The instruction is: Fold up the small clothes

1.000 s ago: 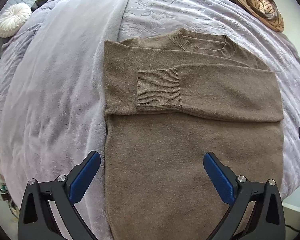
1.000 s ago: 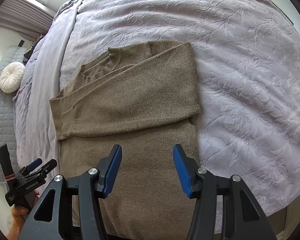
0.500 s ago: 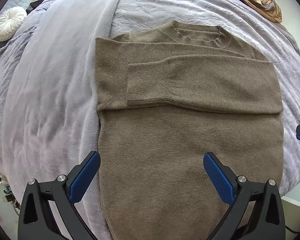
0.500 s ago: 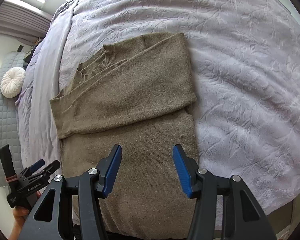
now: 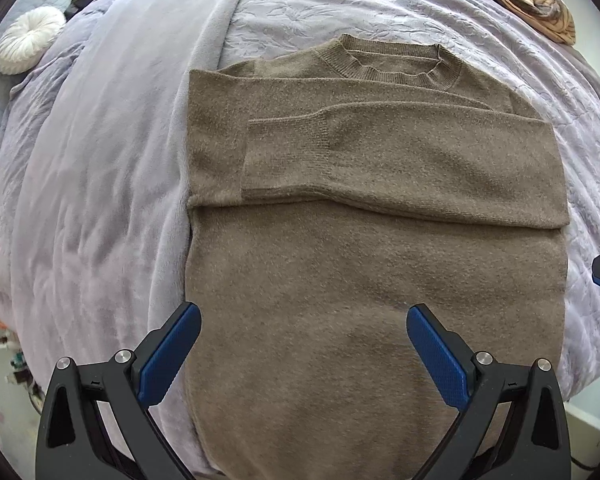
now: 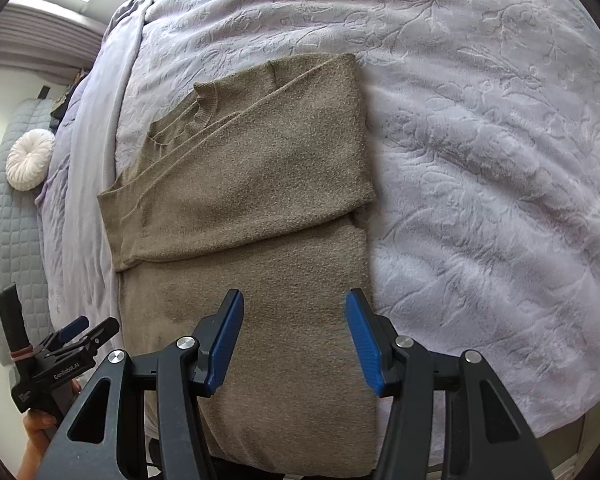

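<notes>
Sweater (image 5: 372, 280) below open left claw (image 5: 300, 344)

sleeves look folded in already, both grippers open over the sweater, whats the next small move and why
Probably lower both open grippers, left and right, to pinch the brown knit sweater's bottom hem: both sleeves already lie across its chest, leaving only the lower body unfolded.

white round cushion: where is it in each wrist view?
Left wrist: white round cushion at upper left, beyond the lavender blanket.
Right wrist: cushion at left edge, mid-height, against the grey quilted headboard.
Shared landmark: the brown sweater's ribbed collar.
</notes>
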Demonstrator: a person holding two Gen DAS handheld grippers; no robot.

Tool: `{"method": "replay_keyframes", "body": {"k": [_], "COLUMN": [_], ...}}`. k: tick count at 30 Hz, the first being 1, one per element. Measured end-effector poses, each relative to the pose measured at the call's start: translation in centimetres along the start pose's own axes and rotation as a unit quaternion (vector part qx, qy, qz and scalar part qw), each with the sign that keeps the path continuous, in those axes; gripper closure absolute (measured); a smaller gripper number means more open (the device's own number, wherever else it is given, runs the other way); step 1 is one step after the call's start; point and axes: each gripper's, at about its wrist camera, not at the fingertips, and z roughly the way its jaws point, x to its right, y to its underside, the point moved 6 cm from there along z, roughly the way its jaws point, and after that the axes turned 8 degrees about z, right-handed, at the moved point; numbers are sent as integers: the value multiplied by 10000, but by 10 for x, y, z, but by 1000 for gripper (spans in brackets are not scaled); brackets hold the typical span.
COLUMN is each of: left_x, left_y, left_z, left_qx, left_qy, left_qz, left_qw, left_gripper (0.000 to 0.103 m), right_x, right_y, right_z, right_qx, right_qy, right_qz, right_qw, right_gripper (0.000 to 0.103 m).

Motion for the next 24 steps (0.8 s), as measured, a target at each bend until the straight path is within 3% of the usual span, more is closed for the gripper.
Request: {"method": "replay_keyframes", "body": {"k": [10, 18, 24], "left_x": [21, 22, 10], "left_y": [50, 76, 100], "left_z": [-4, -3, 8], "left_qx": [-160, -216, -153], "left_qy": [-104, -152, -80], "left_qz": [-795, -690, -358], "left_qw": [9966, 9973, 9992], "left_gripper": [0, 0, 0], "right_x": [9, 13, 14], "right_y": [-3, 7, 40], "right_z": [6, 5, 13], "right_qx": [-517, -602, -576], "right_qy": [-225, -304, -232], "right_qz": [-647, -640, -476], "right_qw": [9963, 9957, 9969], "right_gripper": [43, 42, 42]}}
